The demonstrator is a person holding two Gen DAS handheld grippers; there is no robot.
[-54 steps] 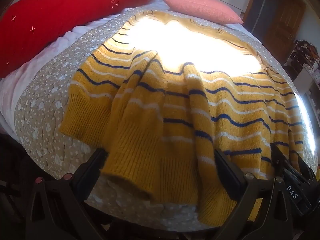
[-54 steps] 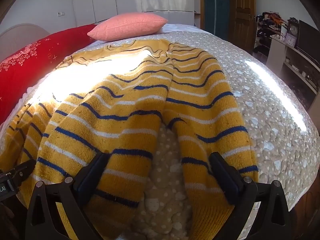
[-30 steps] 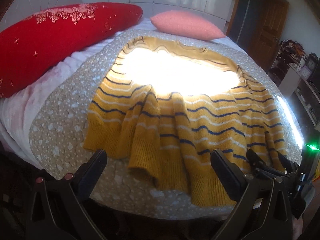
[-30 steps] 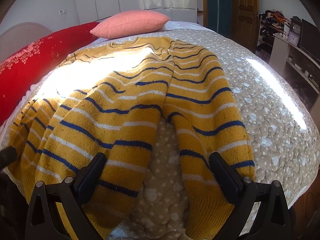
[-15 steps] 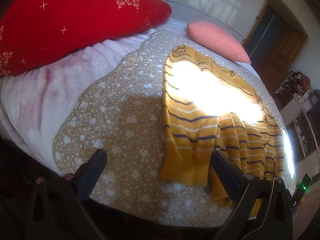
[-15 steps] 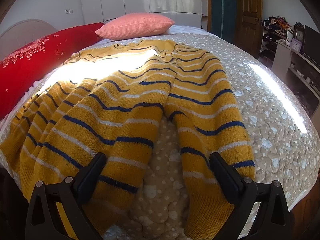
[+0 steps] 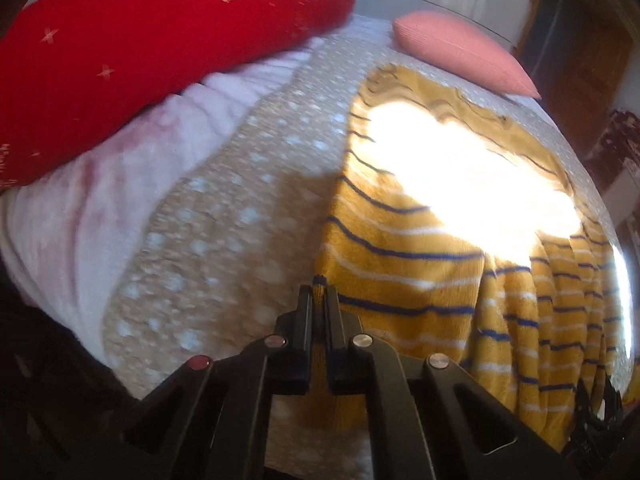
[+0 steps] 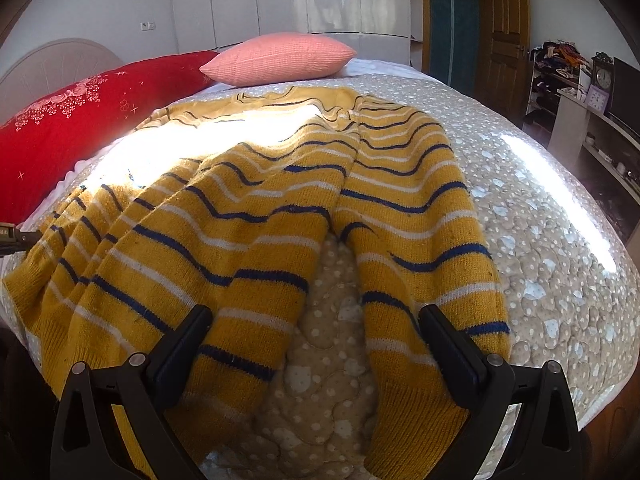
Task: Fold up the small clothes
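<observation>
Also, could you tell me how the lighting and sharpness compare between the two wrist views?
Left wrist view: motion-blurred, and sunlight blows out part of the yellow striped sweater. Right wrist view: sharp, with a smaller glare patch on the sweater and a sun streak on the bedspread.

Here's the sweater [image 8: 256, 216], mustard-yellow knit with navy and white stripes, spread across the spotted beige bedspread [image 8: 560, 264]. Its plain ribbed hem faces the foot of the bed, its neckline points up toward the pink pillow [image 8: 280, 58]. It's rumpled, ridged in folds, with one sleeve [image 8: 424, 240] running down the right side and a wedge of bedspread showing between sleeve and body. Bright sunlight washes out the chest area.
</observation>
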